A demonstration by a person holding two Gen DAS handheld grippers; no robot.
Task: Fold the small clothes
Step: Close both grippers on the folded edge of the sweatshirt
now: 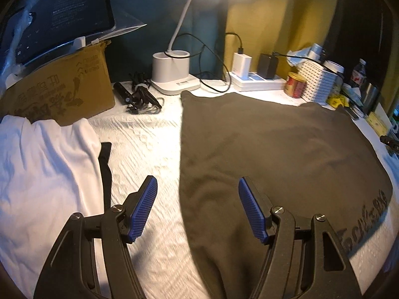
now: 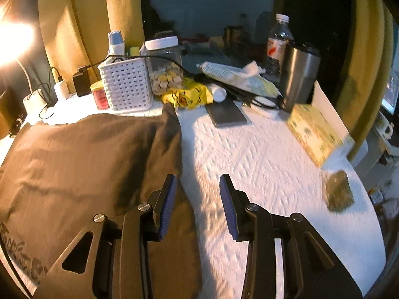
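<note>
Brown cotton shirt (image 1: 274, 149) lies flat on the white-covered surface (image 1: 144, 137), in front of the lamp base (image 1: 172, 72). Likely light, limp and easily creased; pinch its side hems. Left tongs (image 1: 197, 209) gape wide and empty over its left edge; right tongs (image 2: 198, 205) half-open, empty, at its right edge.
</note>
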